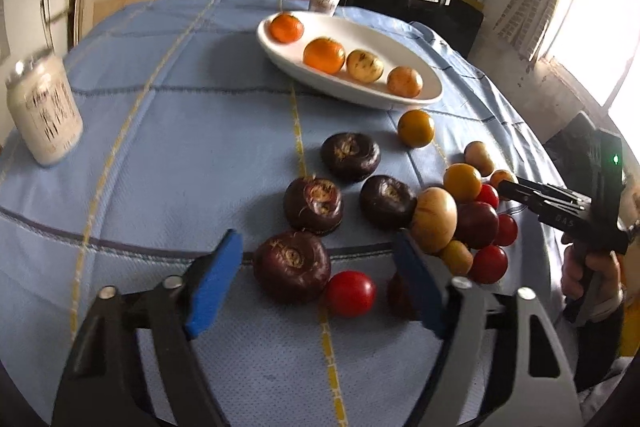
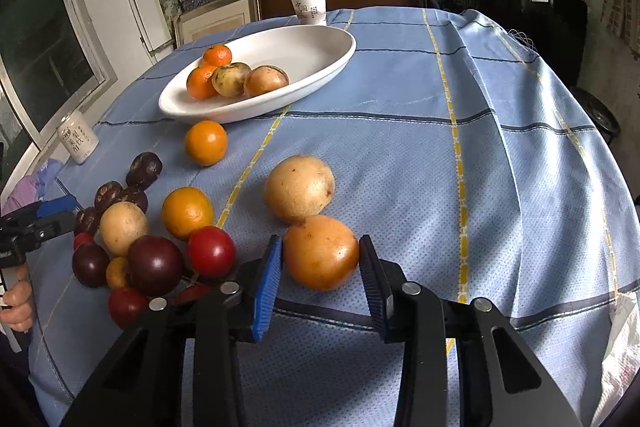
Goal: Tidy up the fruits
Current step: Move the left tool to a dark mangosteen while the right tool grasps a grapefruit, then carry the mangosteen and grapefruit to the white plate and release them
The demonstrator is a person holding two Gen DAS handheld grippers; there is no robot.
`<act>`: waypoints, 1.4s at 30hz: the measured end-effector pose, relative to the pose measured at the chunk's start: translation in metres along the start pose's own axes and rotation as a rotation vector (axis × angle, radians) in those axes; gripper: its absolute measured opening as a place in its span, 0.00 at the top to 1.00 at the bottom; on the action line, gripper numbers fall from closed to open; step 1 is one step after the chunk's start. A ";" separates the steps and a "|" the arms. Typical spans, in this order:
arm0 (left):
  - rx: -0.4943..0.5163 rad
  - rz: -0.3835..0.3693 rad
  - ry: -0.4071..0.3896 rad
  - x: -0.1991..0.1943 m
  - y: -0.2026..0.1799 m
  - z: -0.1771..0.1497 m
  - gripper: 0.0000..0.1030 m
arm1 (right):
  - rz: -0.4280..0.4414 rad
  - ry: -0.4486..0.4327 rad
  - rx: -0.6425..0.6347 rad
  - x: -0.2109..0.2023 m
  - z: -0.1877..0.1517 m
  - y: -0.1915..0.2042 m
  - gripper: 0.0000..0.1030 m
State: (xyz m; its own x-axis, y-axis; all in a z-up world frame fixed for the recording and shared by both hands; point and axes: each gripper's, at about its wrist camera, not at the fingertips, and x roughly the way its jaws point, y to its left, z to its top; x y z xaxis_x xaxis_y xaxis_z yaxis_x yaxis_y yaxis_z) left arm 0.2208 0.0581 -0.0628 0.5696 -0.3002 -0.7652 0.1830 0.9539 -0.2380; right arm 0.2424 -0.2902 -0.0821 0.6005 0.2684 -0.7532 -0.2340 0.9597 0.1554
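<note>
A: What has the right gripper (image 2: 320,267) got?

B: An orange-brown round fruit (image 2: 321,251) sits between its blue pads on the blue checked tablecloth (image 2: 480,167). The left pad touches the skin; on the right pad I can't be sure whether there is contact or a sliver of gap, so I can't call it a firm clasp.

A: And the left gripper (image 1: 320,259)?

B: Its jaws stand apart around a dark purple flattened fruit (image 1: 292,267) with a red cherry tomato (image 1: 351,293) beside it. Neither pad touches either one. A second dark red fruit is half hidden behind the right pad; I can't name it.

A: Where's the rest?

B: The white oval dish (image 2: 312,43) holds two mandarins and two tan fruits. From the right wrist they overlap, so the rear mandarin is mostly covered. Loose fruit clusters on the cloth between the grippers; several small ones are partly buried behind larger ones.

A: Anything cut off?

B: The white jar (image 1: 44,107) is blurred in the left view, its print unreadable. A paper cup (image 2: 308,7) stands behind the dish. Only fingers of the person's hand (image 2: 18,303) show at the frame edge.
</note>
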 end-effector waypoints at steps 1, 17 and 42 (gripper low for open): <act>-0.011 -0.002 0.007 0.002 0.003 0.000 0.37 | 0.000 0.000 0.000 0.000 0.000 0.000 0.62; 0.028 0.083 0.047 0.014 0.001 -0.005 0.59 | -0.002 0.000 -0.002 0.000 0.000 0.000 0.62; 0.072 -0.046 -0.096 -0.023 -0.017 0.089 0.60 | 0.110 -0.147 -0.055 -0.038 0.067 0.032 0.62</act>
State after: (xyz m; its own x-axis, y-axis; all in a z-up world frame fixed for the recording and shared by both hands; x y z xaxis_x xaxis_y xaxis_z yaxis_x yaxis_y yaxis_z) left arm 0.2758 0.0488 0.0117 0.6328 -0.3460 -0.6927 0.2657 0.9373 -0.2254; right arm 0.2632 -0.2642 -0.0058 0.6732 0.3842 -0.6319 -0.3433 0.9192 0.1931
